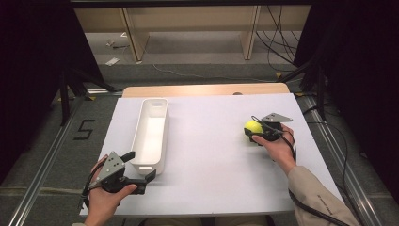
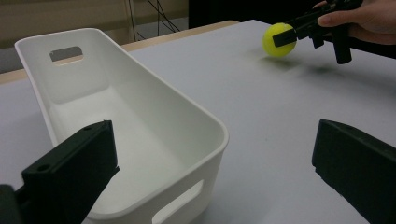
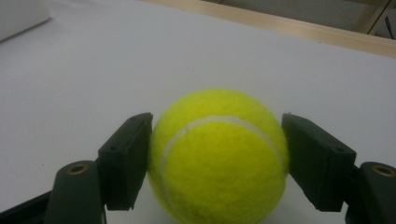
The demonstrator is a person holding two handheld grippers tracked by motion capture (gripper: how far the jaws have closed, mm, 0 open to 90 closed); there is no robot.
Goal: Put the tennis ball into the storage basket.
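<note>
The right gripper [image 3: 217, 158] is clamping the tennis ball [image 3: 218, 156] at the right of the high view, ball touching the bench [image 1: 207, 150]. Best bet: it's lifting straight, squeeze centred. The left gripper [image 2: 215, 172] is hanging open by the white bin [image 2: 140, 121].

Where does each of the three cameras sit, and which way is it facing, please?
High view: above the person's side, looking forward and down on the white table; both hands, left gripper, right gripper.
Left gripper view: along its open jaws toward the white bin.
Right gripper view: along jaws shut on the tennis ball.
Shared: the tennis ball shows in every view.
</note>
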